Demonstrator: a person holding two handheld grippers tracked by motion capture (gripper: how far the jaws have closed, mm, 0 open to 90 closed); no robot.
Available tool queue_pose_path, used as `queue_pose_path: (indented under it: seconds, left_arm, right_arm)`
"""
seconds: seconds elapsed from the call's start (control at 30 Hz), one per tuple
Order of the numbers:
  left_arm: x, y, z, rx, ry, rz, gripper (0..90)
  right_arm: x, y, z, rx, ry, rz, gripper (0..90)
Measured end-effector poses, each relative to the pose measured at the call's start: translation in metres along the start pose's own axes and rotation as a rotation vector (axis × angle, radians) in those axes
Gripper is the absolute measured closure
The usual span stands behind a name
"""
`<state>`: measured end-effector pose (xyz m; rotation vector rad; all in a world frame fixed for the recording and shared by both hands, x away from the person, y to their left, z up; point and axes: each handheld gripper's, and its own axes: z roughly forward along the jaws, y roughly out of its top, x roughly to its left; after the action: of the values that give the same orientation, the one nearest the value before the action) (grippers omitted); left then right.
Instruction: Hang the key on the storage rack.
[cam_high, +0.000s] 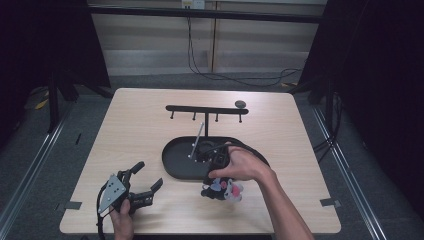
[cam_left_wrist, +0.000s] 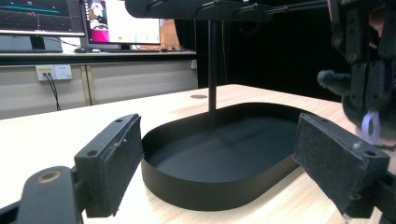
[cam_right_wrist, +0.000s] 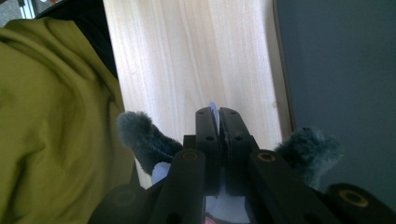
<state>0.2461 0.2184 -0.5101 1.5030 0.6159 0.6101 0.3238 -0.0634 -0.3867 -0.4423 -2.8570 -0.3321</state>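
The left hand (cam_high: 121, 220) comes in at the near left corner of the table (cam_high: 135, 125), holding the left gripper (cam_high: 148, 179) low over the wood with its jaws spread wide and nothing between them, pointed toward the black oval tray (cam_high: 172, 157); in the left gripper view its two padded fingers (cam_left_wrist: 113, 161) stand well apart on either side of the tray's near wall (cam_left_wrist: 196, 186), the tray floor bare behind it. The right hand (cam_high: 245, 165) reaches in from the lower right with the forearm angled across the near edge, wrist bent down over the tray's near right rim; the right gripper (cam_right_wrist: 218, 116) points back toward the person, its jaws closed on a small pale tag of a grey plush toy (cam_high: 223, 189) that sits at the table surface just beside the tray's near edge; in the right gripper view grey furry ears (cam_right_wrist: 140, 137) stick out on both sides of the jaws, and an olive-green sleeve (cam_right_wrist: 51, 121) is close on the left. A black hanger stand (cam_high: 206, 109) rises from the tray, its crossbar with four pegs beyond it; a small dark disc (cam_high: 240, 104) lies near the bar's right end. The far half of the table and its left side are bare wood; the toy is near the front edge.
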Motion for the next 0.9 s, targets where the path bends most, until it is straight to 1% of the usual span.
queue_pose_path:
  seconds: [0.03, 0.07, 0.1, 0.13, 0.17, 0.23, 0.27, 0.3, 0.33, 0.43, 0.5, 0.53, 0.6, 0.67, 0.73, 0.77, 0.83, 0.9]
  left_arm:
    - [0.0, 0.0, 0.0, 0.0, 0.001, 0.0, 15.4]
    - [0.0, 0.0, 0.0, 0.0, 0.0, 0.0, 15.4]
    - [0.0, 0.0, 0.0, 0.002, -0.001, 0.002, 15.4]
    - [0.0, 0.0, 0.0, 0.0, 0.0, 0.0, 15.4]
    - [0.0, 0.0, 0.0, 0.0, 0.0, -0.001, 15.4]
    - [0.0, 0.0, 0.0, 0.001, 0.0, 0.0, 15.4]
    - [0.0, 0.0, 0.0, 0.0, 0.0, 0.0, 15.4]
    - [0.0, 0.0, 0.0, 0.0, 0.0, 0.0, 15.4]
    - [0.0, 0.0, 0.0, 0.0, 0.0, 0.0, 15.4]
    - [0.0, 0.0, 0.0, -0.004, 0.001, -0.001, 15.4]
    - [0.0, 0.0, 0.0, 0.0, 0.0, 0.0, 15.4]
    - [0.0, 0.0, 0.0, 0.001, -0.001, -0.001, 15.4]
    - [0.0, 0.0, 0.0, 0.0, 0.0, 0.0, 15.4]
    - [0.0, 0.0, 0.0, 0.0, 0.0, 0.0, 15.4]
    - [0.0, 0.0, 0.0, 0.0, 0.0, 0.0, 15.4]
    - [0.0, 0.0, 0.0, 0.0, 0.0, 0.0, 15.4]
    - [0.0, 0.0, 0.0, 0.0, 0.0, 0.0, 15.4]
    - [0.0, 0.0, 0.0, 0.001, 0.0, 0.001, 15.4]
  right_arm:
    - [0.001, -0.001, -0.006, 0.0, -0.001, -0.005, 87.5]
    - [0.002, 0.0, -0.008, 0.002, -0.002, 0.001, 87.5]
    - [0.001, -0.001, -0.011, -0.003, -0.01, -0.007, 87.5]
    - [0.002, -0.001, -0.014, -0.003, -0.009, 0.002, 87.5]
    - [0.002, -0.001, -0.014, -0.003, -0.009, 0.002, 87.5]
    - [0.001, -0.001, -0.019, -0.008, -0.015, -0.006, 87.5]
    - [0.002, -0.001, -0.021, -0.01, -0.017, 0.001, 87.5]
    - [0.002, -0.002, -0.026, -0.003, -0.011, 0.002, 87.5]
    - [0.002, -0.002, -0.026, -0.003, -0.011, 0.002, 87.5]
    - [0.003, -0.002, -0.034, 0.005, -0.011, -0.003, 87.5]
    - [0.004, -0.002, -0.044, 0.006, -0.02, -0.009, 87.5]
    - [0.004, -0.002, -0.044, 0.006, -0.02, -0.009, 87.5]
    - [0.004, -0.003, -0.052, -0.006, -0.035, -0.016, 87.5]
    - [0.004, -0.003, -0.058, -0.005, -0.047, -0.01, 87.5]
    - [0.003, -0.004, -0.061, -0.008, -0.05, -0.016, 87.5]
    - [0.004, -0.004, -0.063, -0.012, -0.053, -0.006, 87.5]
    - [0.004, -0.006, -0.07, -0.017, -0.058, -0.018, 87.6]
    - [0.004, -0.007, -0.078, -0.024, -0.06, -0.009, 87.5]
